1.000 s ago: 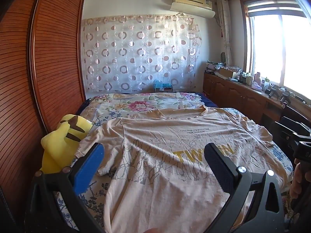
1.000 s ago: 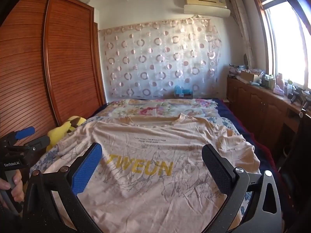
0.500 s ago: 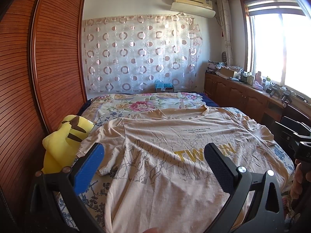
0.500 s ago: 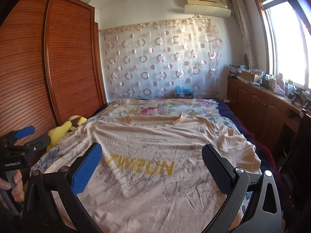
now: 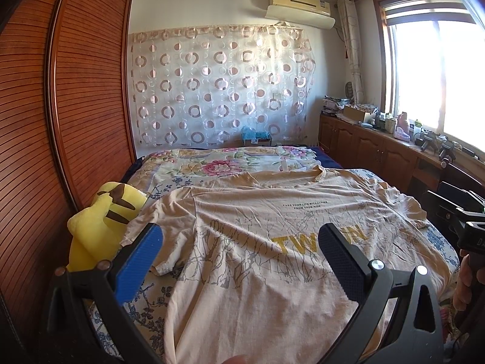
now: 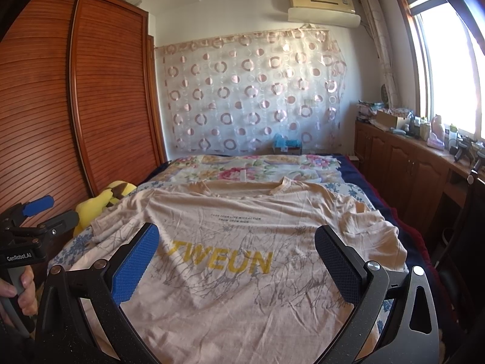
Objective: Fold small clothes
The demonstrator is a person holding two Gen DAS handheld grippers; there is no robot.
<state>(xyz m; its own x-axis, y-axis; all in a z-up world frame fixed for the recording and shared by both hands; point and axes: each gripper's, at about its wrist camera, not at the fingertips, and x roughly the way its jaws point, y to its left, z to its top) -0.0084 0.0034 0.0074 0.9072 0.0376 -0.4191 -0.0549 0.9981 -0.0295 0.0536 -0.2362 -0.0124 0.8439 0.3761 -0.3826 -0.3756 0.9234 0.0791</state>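
T-shirt [image 5: 272,251] spread flat on bed [image 5: 224,163], collar toward 12 o'clock. Left gripper [image 5: 239,261] and right gripper [image 6: 236,257] above hem, jaws wide apart, holding nothing. Yellow plush [image 5: 100,224] at 9 o'clock.

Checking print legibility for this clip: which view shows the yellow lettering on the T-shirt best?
The right wrist view: the yellow lettering reads whole between the open fingers. In the left wrist view a finger covers its middle letters.

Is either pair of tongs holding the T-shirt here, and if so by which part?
Nothing is held. The left tongs and right tongs are both open above the T-shirt, which lies spread flat on the bed.
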